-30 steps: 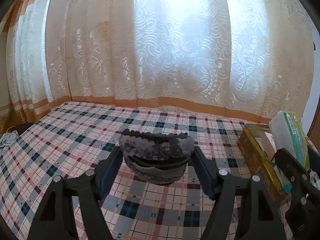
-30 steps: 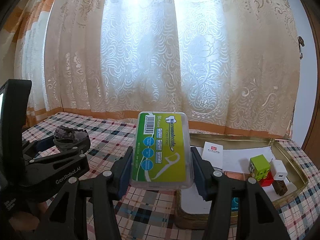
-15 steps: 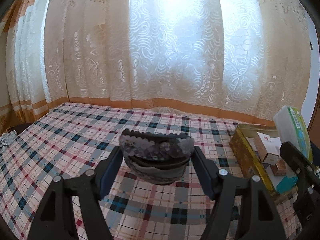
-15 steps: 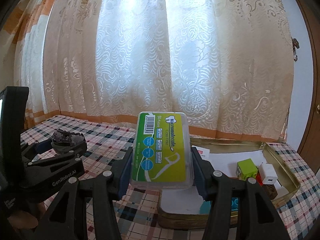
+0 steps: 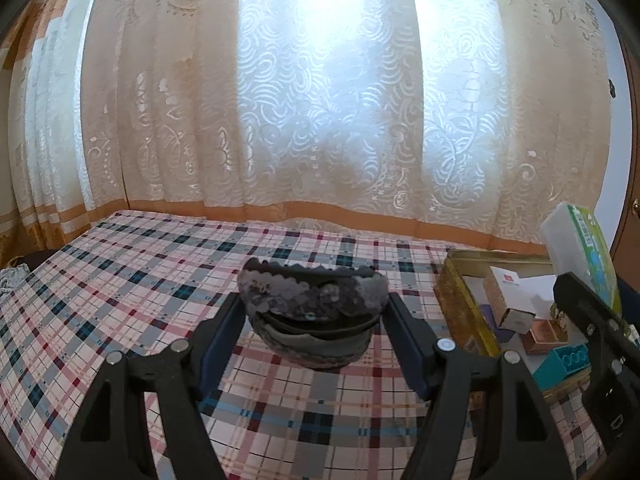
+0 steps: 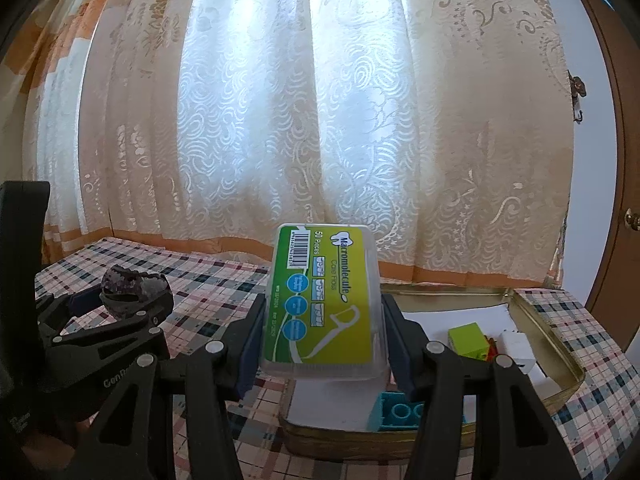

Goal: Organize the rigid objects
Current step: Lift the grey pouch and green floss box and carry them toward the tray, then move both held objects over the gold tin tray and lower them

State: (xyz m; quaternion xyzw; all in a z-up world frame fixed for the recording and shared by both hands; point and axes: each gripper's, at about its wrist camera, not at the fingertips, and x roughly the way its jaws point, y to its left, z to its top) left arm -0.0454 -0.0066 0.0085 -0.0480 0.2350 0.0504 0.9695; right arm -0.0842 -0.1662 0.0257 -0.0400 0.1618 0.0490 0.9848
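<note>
My left fingers [image 5: 314,320] clench one sequined headband [image 5: 312,300]; right fingers [image 6: 324,316] clench one floss box [image 6: 324,300] above the tin tray [image 6: 560,364].

The left gripper [image 5: 314,316] is clamping a dark item, angled slightly downward. The right gripper [image 6: 322,316] is gripping a flat box, seemingly held a little to the left gripper's right.

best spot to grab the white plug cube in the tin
Take the white plug cube from above, across its flat left and right faces. It sits near the tin wall beside the green block, so there is little room for a sideways approach.
</note>
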